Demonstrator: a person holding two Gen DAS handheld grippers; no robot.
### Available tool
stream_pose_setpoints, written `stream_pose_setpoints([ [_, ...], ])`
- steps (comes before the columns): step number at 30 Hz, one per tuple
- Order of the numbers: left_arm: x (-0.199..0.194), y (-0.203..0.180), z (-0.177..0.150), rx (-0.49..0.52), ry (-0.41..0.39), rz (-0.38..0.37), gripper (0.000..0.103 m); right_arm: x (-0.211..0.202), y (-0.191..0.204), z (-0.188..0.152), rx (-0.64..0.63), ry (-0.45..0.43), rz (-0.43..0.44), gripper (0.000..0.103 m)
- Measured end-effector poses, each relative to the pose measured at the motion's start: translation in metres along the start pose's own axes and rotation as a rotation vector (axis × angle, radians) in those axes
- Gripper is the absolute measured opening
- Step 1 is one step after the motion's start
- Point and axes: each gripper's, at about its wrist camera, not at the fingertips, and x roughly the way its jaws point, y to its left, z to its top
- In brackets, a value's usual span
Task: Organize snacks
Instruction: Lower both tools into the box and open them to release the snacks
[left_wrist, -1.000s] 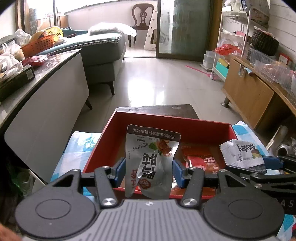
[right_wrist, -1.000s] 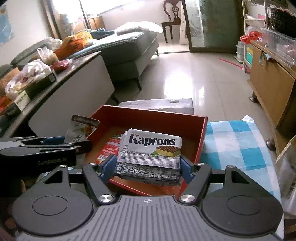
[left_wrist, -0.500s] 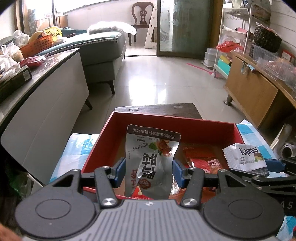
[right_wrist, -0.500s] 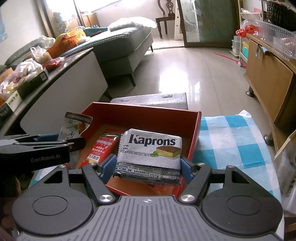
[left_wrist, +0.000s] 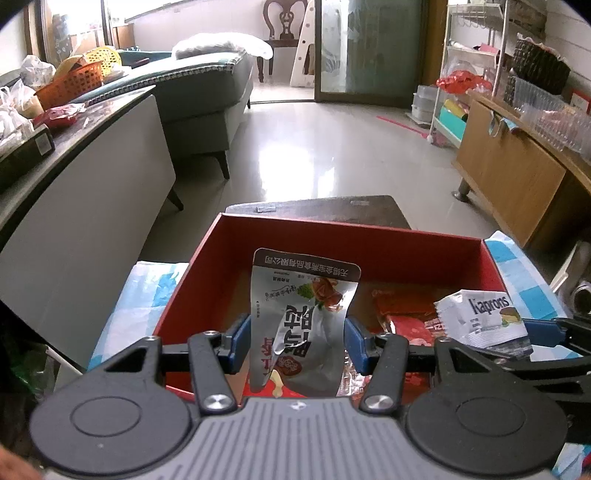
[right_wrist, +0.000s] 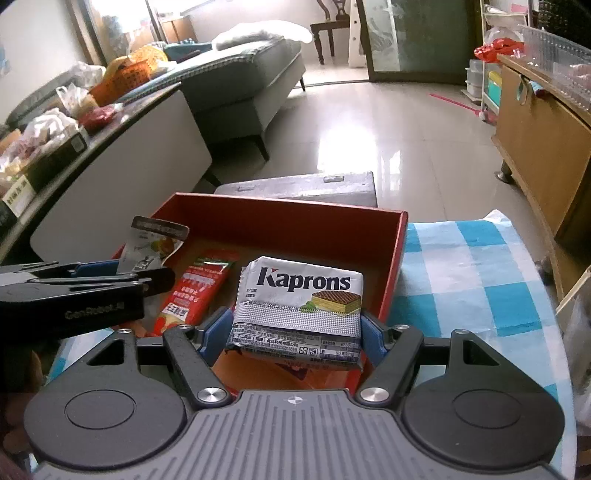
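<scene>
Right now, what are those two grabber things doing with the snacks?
A person is sorting snacks with a gripper in each hand. The left gripper is clamped on a silver snack pouch, and the right gripper is clamped on a white Kaprons wafer pack. Both are held over the red box, where a red snack packet already lies. Neither has been let go.

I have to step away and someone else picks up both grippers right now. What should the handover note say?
Left gripper: shut on the silver pouch, held over the red box.
Right gripper: shut on the Kaprons wafer pack, also over the box, near its right wall.
Done: a red snack packet already lies in the box, with other red wrappers beside it.
Left: lower both packs in and release them. The box sits on a blue checked cloth; no other loose snacks show on it.
</scene>
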Motion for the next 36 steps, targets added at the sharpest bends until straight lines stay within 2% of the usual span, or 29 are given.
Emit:
stream_pose_setpoints([
  [8,0.014,-0.003,0.0,0.009,0.03,0.004,0.048,0.014,0.0,0.001,-0.009,0.028,-0.002,0.078],
  [13,0.018,-0.005,-0.003,0.022,0.043,0.024,0.05,0.017,0.005,0.0,-0.039,0.038,-0.006,0.082],
  [19,0.013,-0.004,-0.001,0.027,0.024,0.038,0.055,0.017,0.005,0.0,-0.037,0.036,-0.008,0.085],
  [36,0.001,0.003,-0.003,0.005,0.017,0.029,0.056,0.011,0.007,-0.001,-0.02,0.038,-0.008,0.09],
])
